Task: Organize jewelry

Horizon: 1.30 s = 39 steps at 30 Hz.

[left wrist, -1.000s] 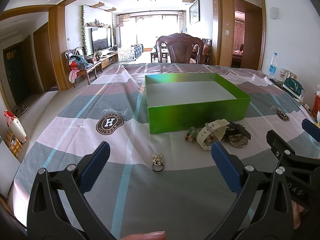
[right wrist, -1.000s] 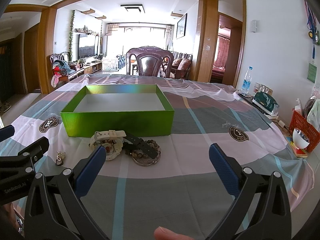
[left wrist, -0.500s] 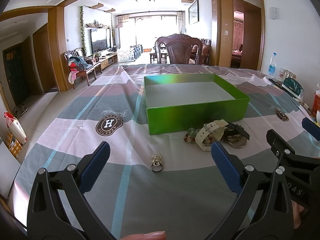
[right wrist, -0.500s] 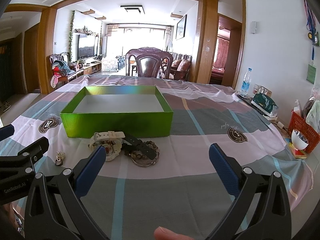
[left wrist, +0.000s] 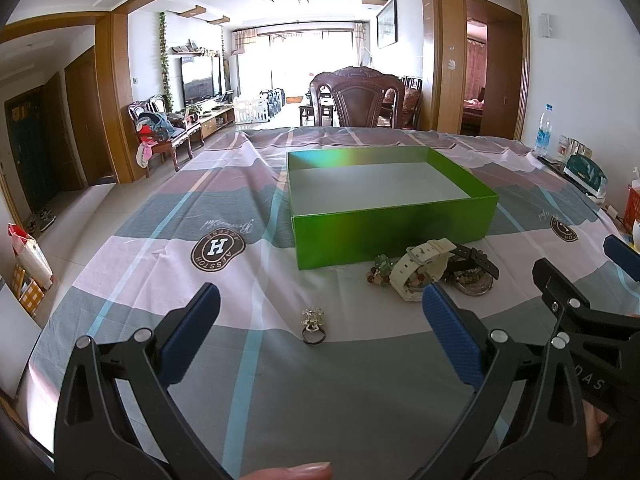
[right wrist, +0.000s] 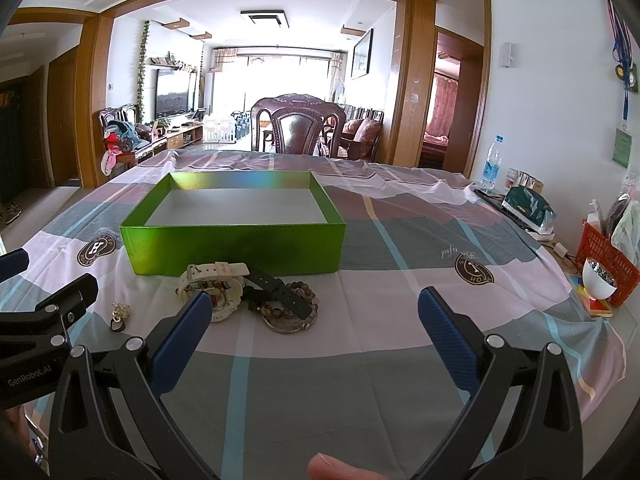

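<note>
An open green box [left wrist: 394, 236] with a bare white floor stands on the checked tablecloth; it also shows in the right wrist view [right wrist: 234, 246]. In front of it lie a white watch [left wrist: 420, 266], a black strap [left wrist: 476, 258], a bead bracelet [right wrist: 296, 304] and a small green charm [left wrist: 380, 270]. A ring [left wrist: 313, 326] lies apart, nearer me, between my left gripper's fingers. My left gripper [left wrist: 320, 320] is open and empty just short of the ring. My right gripper [right wrist: 314, 316] is open and empty, with the white watch [right wrist: 214, 288] by its left finger.
A wooden chair [left wrist: 358, 100] stands behind the table's far edge. At the right edge are a water bottle [right wrist: 491, 164], a dark pouch [right wrist: 528, 208], a red basket [right wrist: 608, 256] and a white bowl [right wrist: 598, 280]. The floor drops off left of the table.
Both grippers have edged slightly forward toward the jewelry. Nothing was taken hold of and both stay open.
</note>
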### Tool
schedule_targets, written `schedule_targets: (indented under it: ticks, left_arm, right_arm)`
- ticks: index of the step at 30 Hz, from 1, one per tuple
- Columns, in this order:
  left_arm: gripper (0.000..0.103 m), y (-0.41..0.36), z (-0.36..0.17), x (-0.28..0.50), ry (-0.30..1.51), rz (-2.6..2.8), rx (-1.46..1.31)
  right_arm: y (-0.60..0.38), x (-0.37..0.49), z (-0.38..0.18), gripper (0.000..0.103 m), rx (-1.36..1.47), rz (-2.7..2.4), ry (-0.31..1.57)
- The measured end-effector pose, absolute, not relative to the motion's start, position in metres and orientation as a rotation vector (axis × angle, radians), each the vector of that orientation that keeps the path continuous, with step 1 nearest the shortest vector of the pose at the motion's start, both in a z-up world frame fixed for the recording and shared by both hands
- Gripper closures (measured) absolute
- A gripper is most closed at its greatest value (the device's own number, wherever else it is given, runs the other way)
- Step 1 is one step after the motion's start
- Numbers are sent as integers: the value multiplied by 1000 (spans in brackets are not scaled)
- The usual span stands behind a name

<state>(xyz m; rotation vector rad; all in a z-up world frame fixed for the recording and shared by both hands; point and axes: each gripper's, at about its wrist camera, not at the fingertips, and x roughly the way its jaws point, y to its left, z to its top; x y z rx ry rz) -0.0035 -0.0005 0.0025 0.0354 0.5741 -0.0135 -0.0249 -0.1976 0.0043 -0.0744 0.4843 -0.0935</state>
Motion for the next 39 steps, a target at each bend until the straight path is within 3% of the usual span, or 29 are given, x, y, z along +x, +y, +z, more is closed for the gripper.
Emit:
schedule_targets:
  ticks: [10, 16, 18, 20, 24, 30, 33, 39]
  left_arm:
    - [3, -1, -2, 5, 604, -19, 36]
    - [3, 2, -15, 36, 747, -76, 28]
    - [4, -1, -16, 47, 770, -92, 36]
    - [10, -10, -14, 58, 791, -105, 54]
    - [14, -36, -25, 87, 837, -154, 123]
    - [42, -66, -46, 120, 933, -222, 181]
    - [74, -68, -54, 132, 973, -264, 140]
    - [87, -59, -57, 138, 985, -228, 87]
  right_arm:
    - [-202, -19, 3, 3, -89, -72, 508]
    - [-227, 18, -12, 3, -116, -44, 695]
    - [-235, 29, -21, 13, -86, -14, 763]
    - [-243, 38, -30, 32, -69, -14, 821]
    - [-251, 42, -42, 39, -67, -26, 853]
    - [-259, 46, -52, 39, -60, -13, 882]
    - [-263, 54, -53, 39, -62, 10, 896]
    - [-252, 72, -48, 41, -67, 102, 899]
